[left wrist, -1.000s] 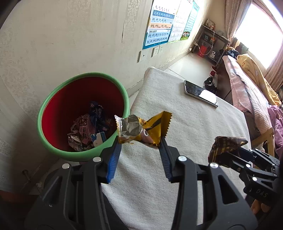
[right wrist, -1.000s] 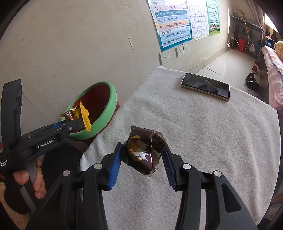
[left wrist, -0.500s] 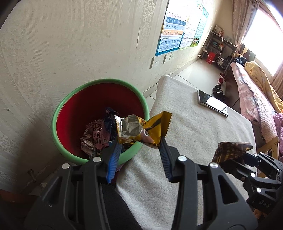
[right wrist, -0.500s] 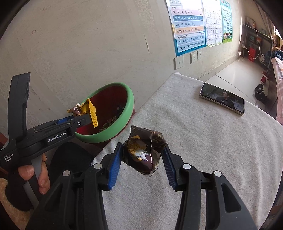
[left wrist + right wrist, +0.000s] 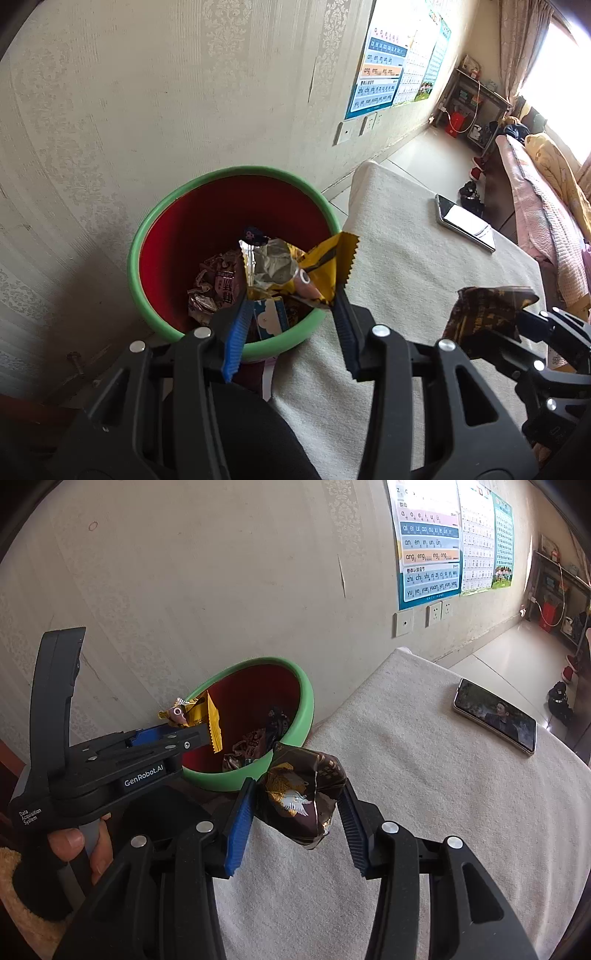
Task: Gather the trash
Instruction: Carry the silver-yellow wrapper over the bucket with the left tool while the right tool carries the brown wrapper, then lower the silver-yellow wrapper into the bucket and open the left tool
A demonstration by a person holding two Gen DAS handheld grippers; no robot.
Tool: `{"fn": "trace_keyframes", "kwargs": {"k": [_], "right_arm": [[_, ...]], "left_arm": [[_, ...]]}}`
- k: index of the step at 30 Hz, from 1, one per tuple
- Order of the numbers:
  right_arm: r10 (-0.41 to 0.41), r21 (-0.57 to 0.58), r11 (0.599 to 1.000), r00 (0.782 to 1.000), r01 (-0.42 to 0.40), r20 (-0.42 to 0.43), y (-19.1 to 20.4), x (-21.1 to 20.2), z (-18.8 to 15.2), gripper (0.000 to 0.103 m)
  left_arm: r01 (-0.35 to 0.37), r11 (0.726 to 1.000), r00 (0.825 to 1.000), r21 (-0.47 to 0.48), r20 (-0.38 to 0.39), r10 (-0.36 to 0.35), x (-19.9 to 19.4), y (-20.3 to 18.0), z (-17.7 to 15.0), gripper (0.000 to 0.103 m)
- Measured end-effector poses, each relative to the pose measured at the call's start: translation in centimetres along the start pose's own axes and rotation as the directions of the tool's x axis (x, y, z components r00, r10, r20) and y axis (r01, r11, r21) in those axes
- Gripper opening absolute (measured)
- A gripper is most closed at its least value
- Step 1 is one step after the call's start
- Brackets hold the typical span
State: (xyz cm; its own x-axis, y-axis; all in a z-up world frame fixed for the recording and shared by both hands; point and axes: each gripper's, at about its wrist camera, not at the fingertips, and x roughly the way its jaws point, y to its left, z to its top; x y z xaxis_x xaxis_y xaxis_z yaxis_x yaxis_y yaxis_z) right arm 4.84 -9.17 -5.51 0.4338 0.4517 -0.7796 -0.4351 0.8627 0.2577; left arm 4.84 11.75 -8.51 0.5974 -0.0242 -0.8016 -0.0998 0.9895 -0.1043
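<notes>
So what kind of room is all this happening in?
Probably a lived-in bedroom at home: a bed with blankets by the window, learning charts on the wall, and a phone on the cloth-covered table.

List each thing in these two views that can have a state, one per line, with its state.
Bin: upright, uncovered, partly filled with wrappers.
Yellow wrapper: crumpled, clamped in the left hand-held gripper, over the bin.
Brown wrapper: crumpled, clamped in the right hand-held gripper, over the table edge beside the bin.
Phone: flat on the table, screen lit.
</notes>
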Motion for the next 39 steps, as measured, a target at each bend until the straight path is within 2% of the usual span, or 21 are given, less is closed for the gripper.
{"fn": "trace_keyframes", "kwargs": {"k": [24, 39], "right_arm": [[0.015, -0.068, 0.998, 1.0, -0.014, 0.004, 1.7, 2.0, 2.8, 0.044], [0.007, -0.089, 0.996, 1.0, -0.006, 0.009, 2.2, 3.1, 4.0, 0.044]], "left_arm": [[-0.065, 0.997, 0.997, -0.037, 0.039, 0.066, 0.1, 2.9, 2.0, 0.04], [-0.097, 0.994, 0.995, -0.057, 0.02, 0.098, 1.1, 4.1, 2.3, 0.04]]}}
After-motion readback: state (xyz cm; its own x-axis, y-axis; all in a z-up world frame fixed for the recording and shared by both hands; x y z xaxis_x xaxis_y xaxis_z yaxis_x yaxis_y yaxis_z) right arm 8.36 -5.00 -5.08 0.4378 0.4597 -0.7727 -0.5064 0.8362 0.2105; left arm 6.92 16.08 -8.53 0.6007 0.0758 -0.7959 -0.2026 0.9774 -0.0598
